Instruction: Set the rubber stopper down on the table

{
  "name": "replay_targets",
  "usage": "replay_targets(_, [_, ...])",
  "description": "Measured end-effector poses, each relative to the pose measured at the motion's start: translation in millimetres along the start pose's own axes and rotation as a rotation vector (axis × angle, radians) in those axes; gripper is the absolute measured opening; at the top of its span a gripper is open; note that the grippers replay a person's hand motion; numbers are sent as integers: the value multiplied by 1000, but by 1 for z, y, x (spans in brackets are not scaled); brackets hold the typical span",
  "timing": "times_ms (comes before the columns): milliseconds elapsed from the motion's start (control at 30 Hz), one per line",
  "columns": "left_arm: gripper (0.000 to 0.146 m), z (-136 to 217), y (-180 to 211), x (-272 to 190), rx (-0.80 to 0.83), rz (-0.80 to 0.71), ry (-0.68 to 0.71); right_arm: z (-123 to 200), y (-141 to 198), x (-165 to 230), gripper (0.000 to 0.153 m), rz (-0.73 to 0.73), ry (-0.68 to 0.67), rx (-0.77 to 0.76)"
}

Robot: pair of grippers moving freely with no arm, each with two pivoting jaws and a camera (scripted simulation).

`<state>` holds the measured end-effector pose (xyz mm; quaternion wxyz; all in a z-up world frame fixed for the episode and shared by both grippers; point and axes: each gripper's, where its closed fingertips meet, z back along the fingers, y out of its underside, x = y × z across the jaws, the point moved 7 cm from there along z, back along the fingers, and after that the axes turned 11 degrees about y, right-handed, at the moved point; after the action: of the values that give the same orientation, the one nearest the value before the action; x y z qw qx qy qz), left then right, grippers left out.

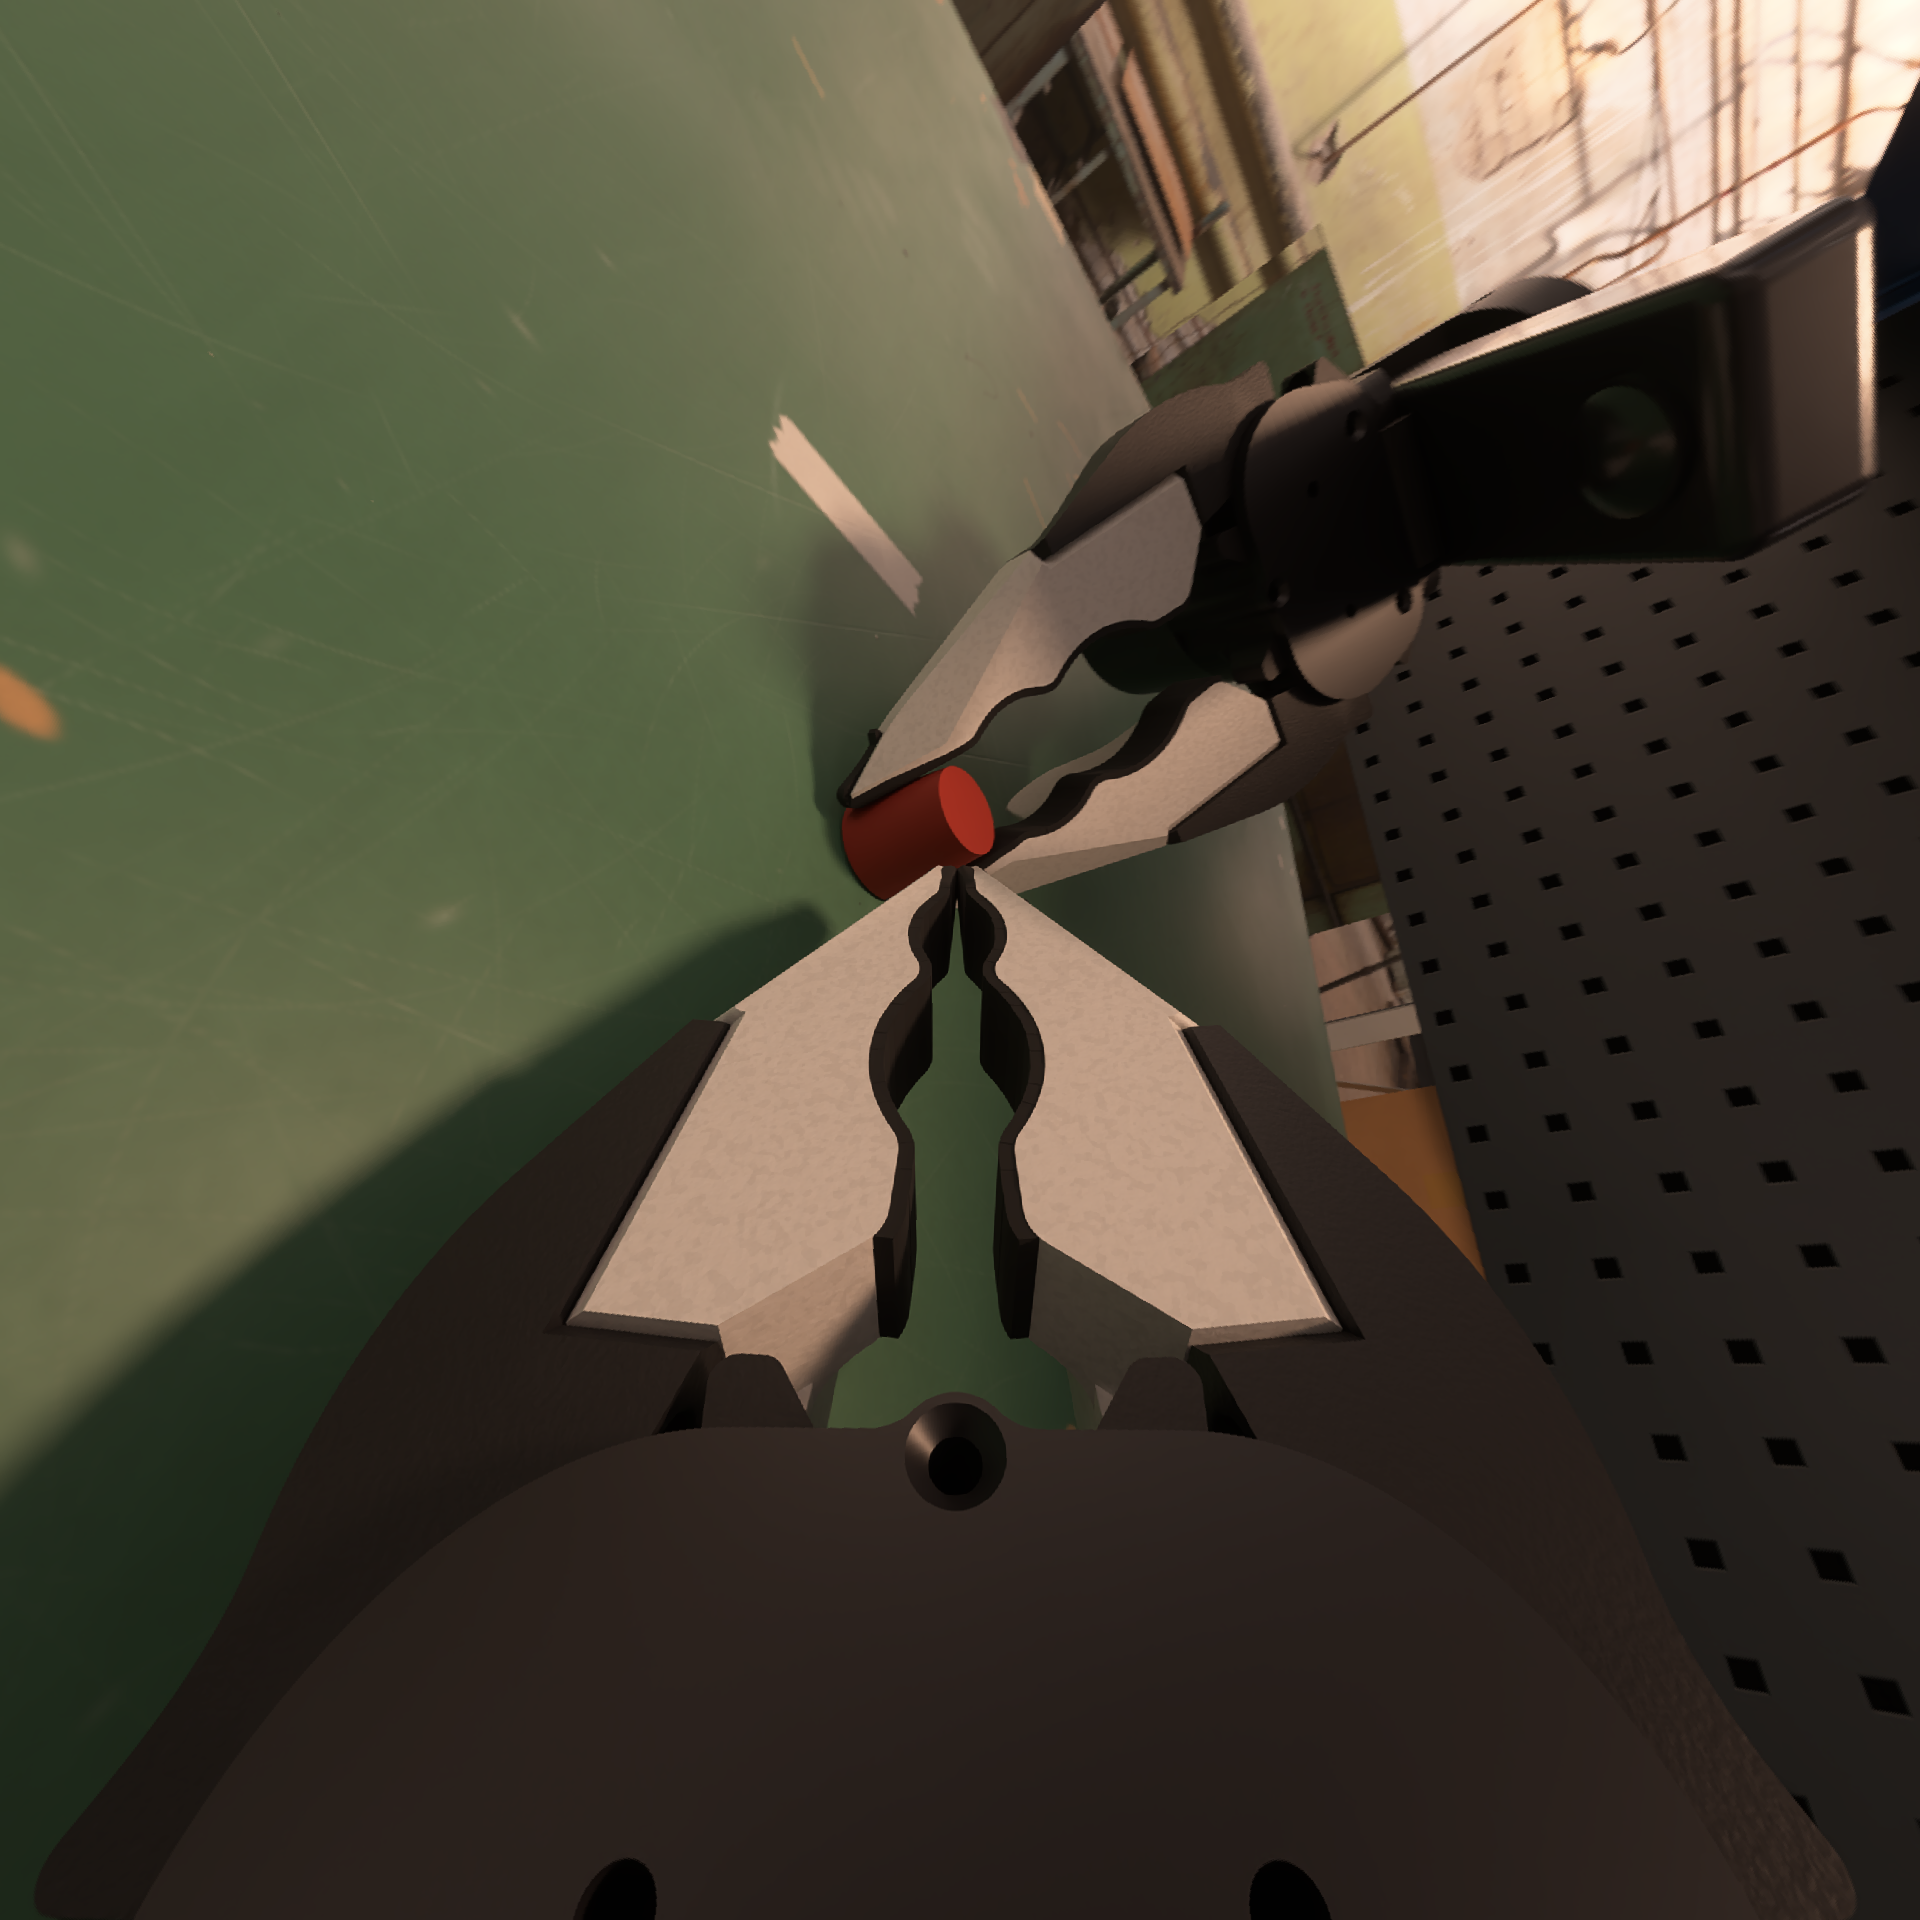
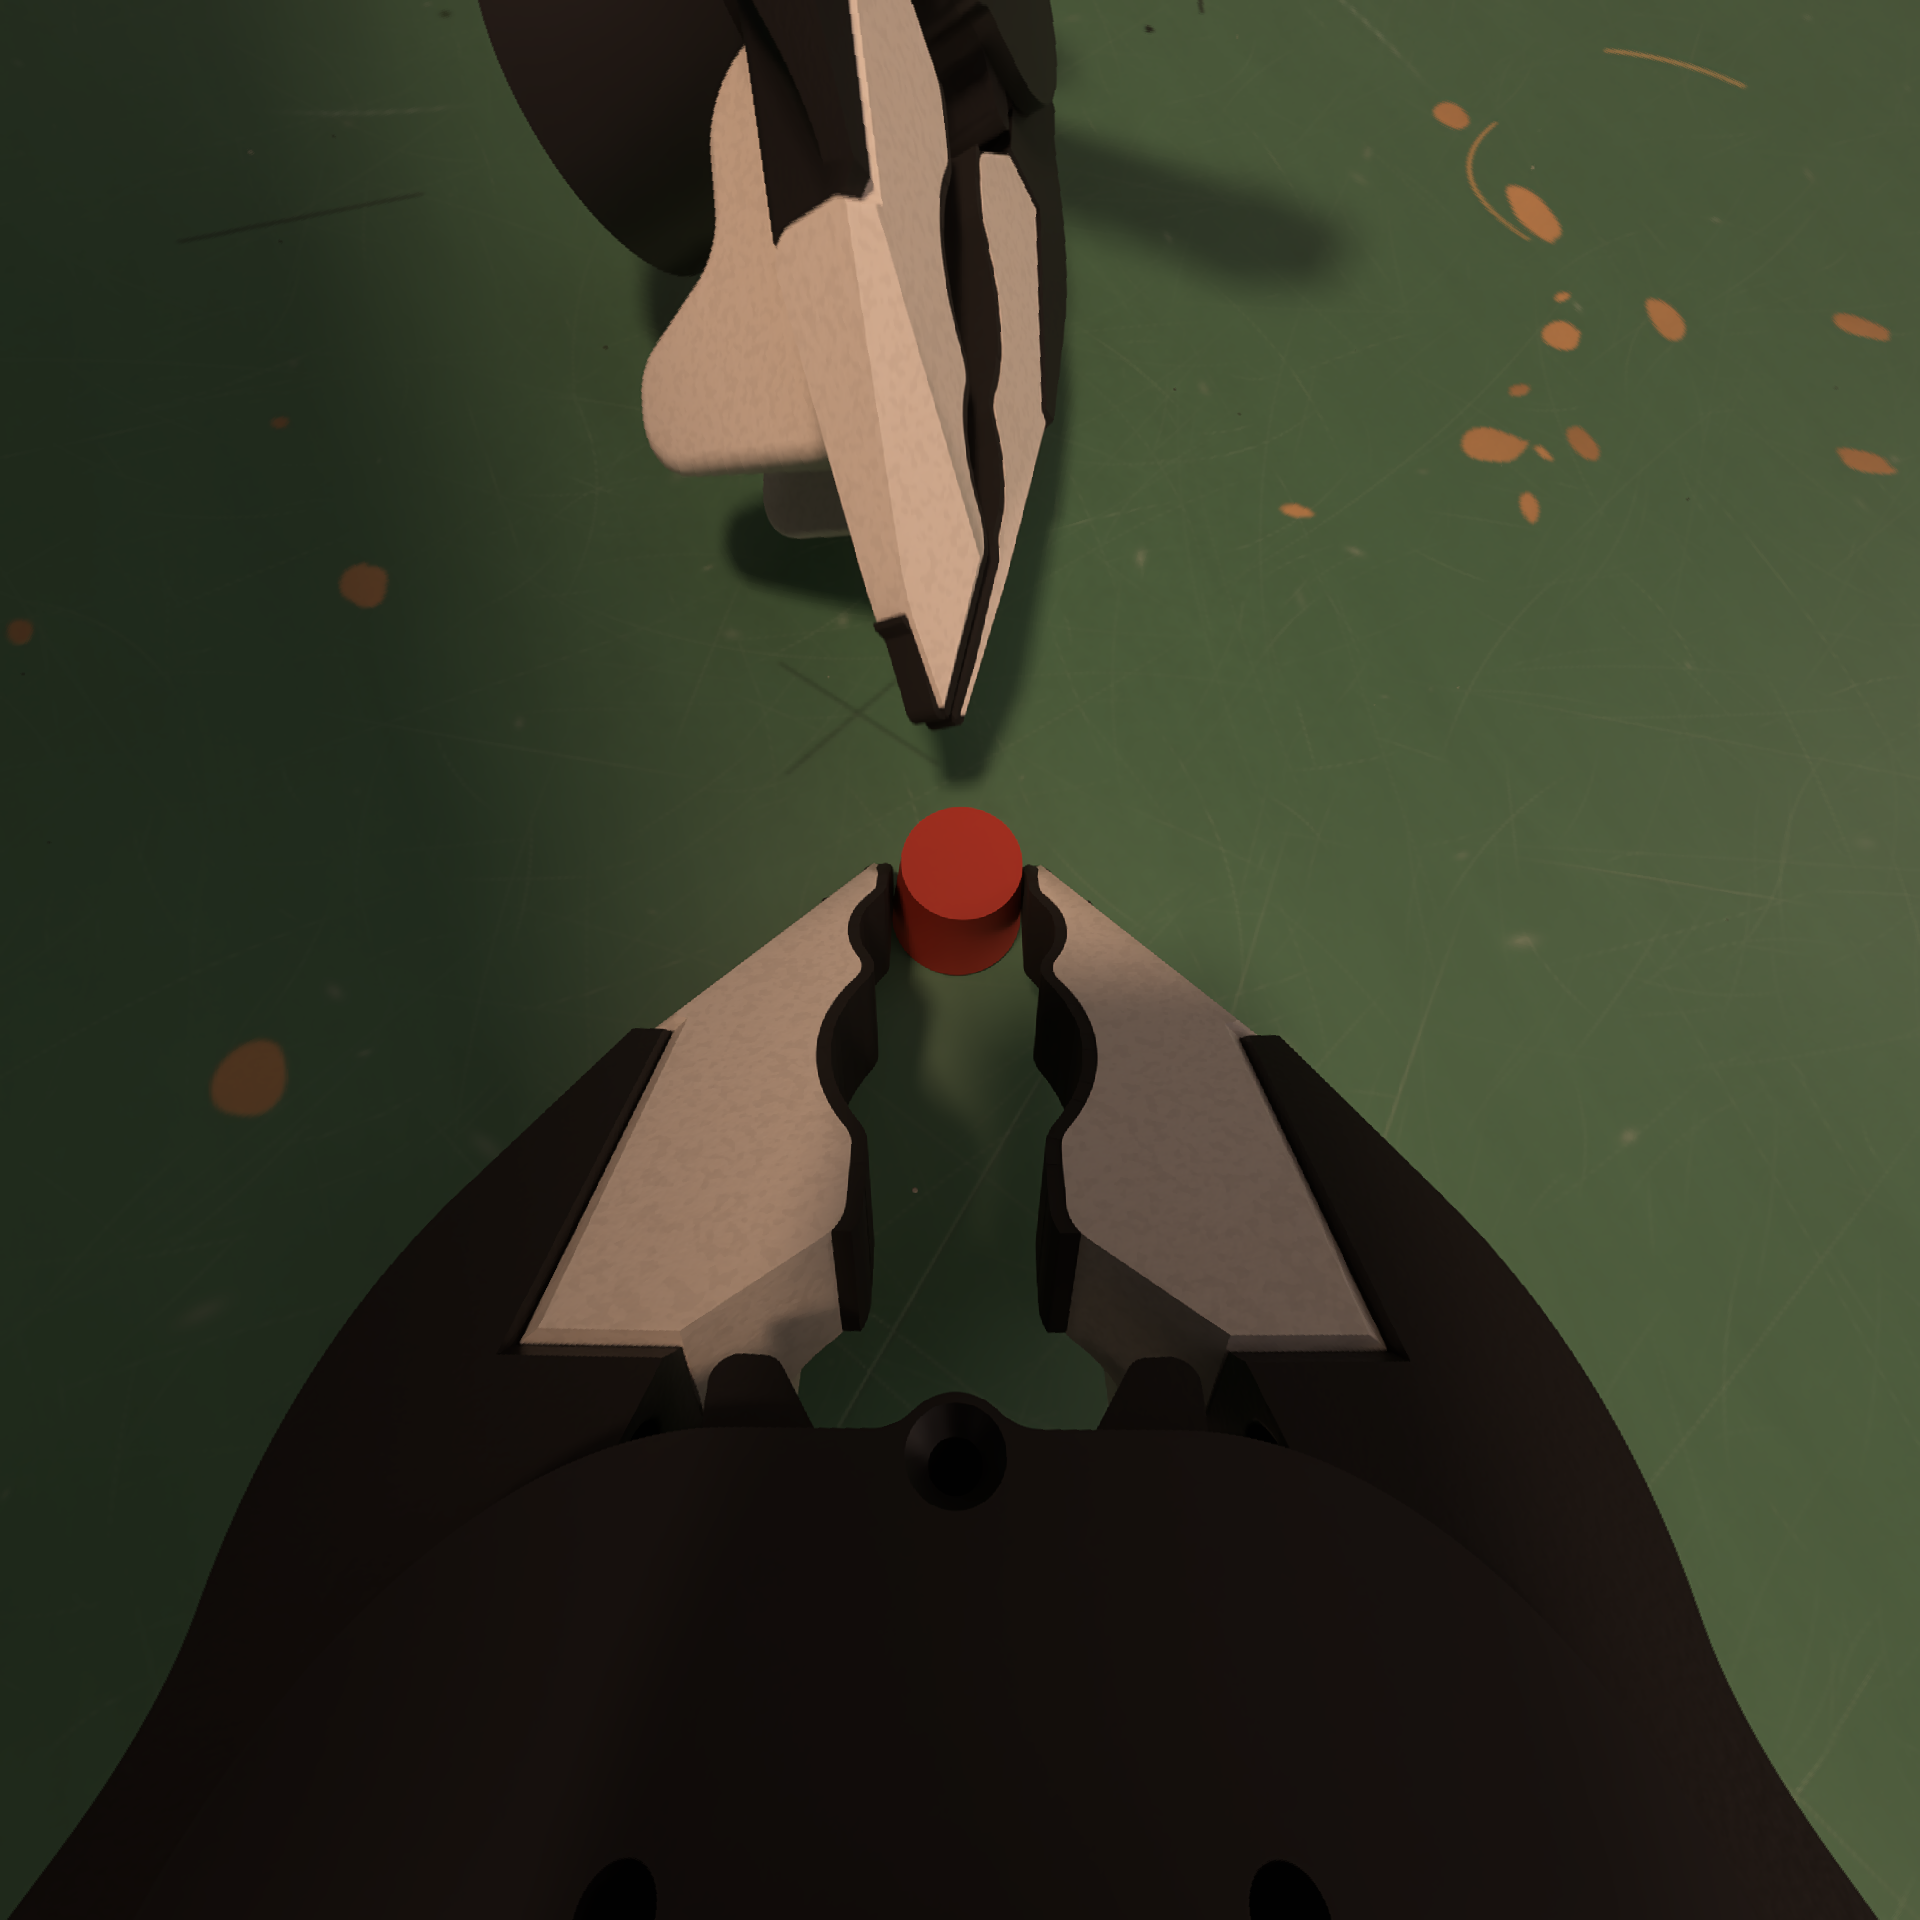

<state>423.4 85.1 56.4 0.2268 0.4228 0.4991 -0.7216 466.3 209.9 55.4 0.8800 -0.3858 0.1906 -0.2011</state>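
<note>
The red rubber stopper (image 2: pixel 957 894) is a short cylinder pinched between the fingertips of my right gripper (image 2: pixel 957 881), which is shut on it. It hangs low over the green table (image 2: pixel 1455 935); I cannot tell whether it touches the surface. In the left wrist view the stopper (image 1: pixel 906 844) sits in the right gripper (image 1: pixel 932 816), which comes in from the upper right. My left gripper (image 1: pixel 956 876) is shut and empty, its tips just short of the stopper. In the right wrist view the left gripper (image 2: pixel 940 712) points down at the stopper from the far side.
The table top is scratched and flecked with orange paint spots (image 2: pixel 1532 213). A strip of white tape (image 1: pixel 847 525) lies beyond the stopper. A black perforated panel (image 1: pixel 1662 1039) stands at the right, past the table's edge.
</note>
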Motion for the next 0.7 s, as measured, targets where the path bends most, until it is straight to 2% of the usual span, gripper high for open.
replay_targets(133, [0, 5, 0, 0, -24, 4, 22, 0, 0, 0, 24, -5, -5, 2])
replay_targets(700, [0, -2, 1, 0, 54, -51, -27, 0, 0, 0, 24, -14, -32, 4])
